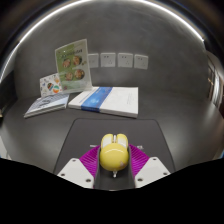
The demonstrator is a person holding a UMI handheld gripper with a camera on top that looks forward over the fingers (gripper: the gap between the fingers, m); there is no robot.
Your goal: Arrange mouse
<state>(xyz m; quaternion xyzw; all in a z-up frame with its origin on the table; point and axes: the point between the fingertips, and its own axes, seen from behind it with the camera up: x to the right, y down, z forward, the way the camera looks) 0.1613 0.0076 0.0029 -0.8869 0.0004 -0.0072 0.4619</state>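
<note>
Grey table [160, 115], books [95, 100] far back; yellow mouse [112, 152] pinched in jaws over black mat [90, 130], ready for placing.

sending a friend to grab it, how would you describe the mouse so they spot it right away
Find the dark mouse mat on the grey table, in front of the row of books near the wall. The mouse sits on the mat's near part, between the gripper fingers, whose purple pads touch its sides. It is the only small, rounded, yellow thing; everything nearby is flat and rectangular.
</note>
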